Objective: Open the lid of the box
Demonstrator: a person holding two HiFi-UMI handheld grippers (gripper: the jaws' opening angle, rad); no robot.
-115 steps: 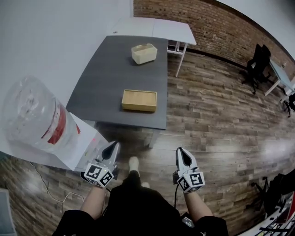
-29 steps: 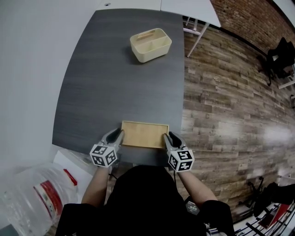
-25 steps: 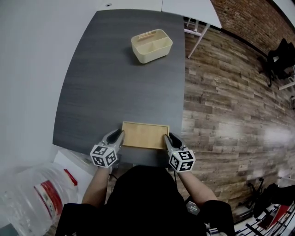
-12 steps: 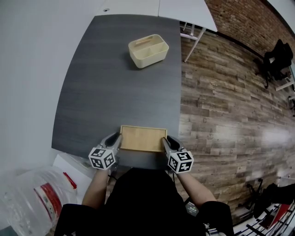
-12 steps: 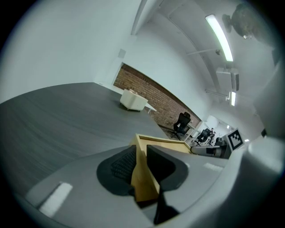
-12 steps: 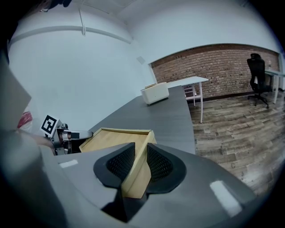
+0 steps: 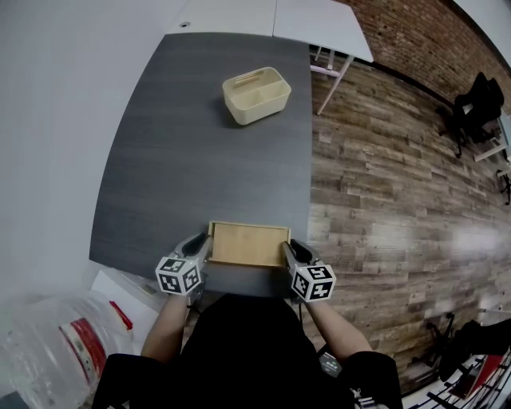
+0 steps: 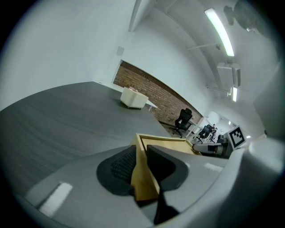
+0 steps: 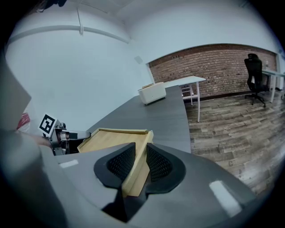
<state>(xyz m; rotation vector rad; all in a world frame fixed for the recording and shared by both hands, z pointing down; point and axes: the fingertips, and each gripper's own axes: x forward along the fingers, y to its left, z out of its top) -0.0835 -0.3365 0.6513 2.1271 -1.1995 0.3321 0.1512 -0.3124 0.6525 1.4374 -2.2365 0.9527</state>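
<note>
A flat wooden box (image 7: 248, 244) lies at the near edge of the dark grey table (image 7: 200, 160). My left gripper (image 7: 200, 246) is at its left end and my right gripper (image 7: 289, 251) at its right end. In the left gripper view the left gripper (image 8: 140, 150) has the lid's (image 8: 173, 143) raised left rim between its pads; its jaws have just been opening slightly, with the wood filling the gap. In the right gripper view the right gripper (image 9: 140, 148) has just been closing, and its pads press on the lid's (image 9: 113, 139) right rim.
A cream two-part caddy (image 7: 256, 95) stands at the table's far end. A water bottle on a white dispenser (image 7: 56, 351) is low at the left, beside the person. A white table (image 7: 319, 20) stands beyond. Wooden floor (image 7: 383, 184) runs along the right, with an office chair (image 7: 479, 96).
The person has walked up to the table, and both grippers have come from beside the legs to the box's two ends. Over the last second they have stayed there.
</note>
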